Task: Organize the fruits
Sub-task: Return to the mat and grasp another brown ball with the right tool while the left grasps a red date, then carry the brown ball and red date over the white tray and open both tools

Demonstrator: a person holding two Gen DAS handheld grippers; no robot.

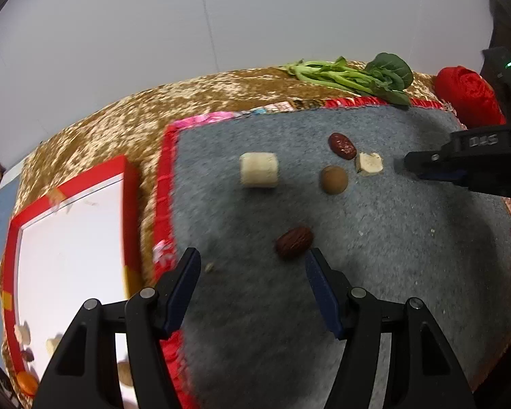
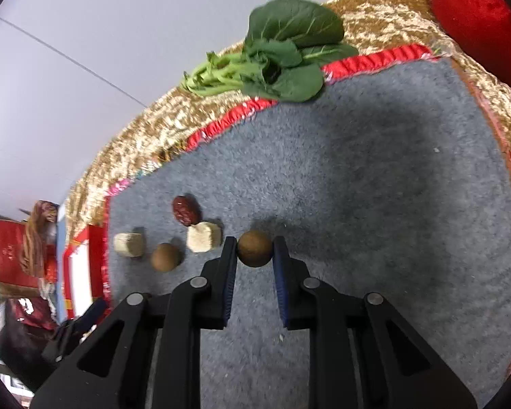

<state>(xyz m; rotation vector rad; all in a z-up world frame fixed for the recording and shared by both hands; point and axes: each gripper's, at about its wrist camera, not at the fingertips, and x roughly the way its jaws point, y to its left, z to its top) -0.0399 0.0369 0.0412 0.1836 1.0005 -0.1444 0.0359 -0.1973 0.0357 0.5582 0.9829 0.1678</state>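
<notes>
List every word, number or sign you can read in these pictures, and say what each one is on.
"045": raised characters on the black body of the right gripper, seen in the left wrist view; the reading is uncertain.
Pale emblem on the red box at the far left of the right wrist view: too small and blurred to read.
Nothing else carries legible text.

Even, soft indoor light; faint shadows on the grey mat (image 2: 357, 170), motion blur, strong fisheye bending at edges.

Left hand-held gripper (image 1: 252, 262) wide apart, right hand-held gripper (image 2: 254, 250) narrowed (fingers pressed against something round).
</notes>
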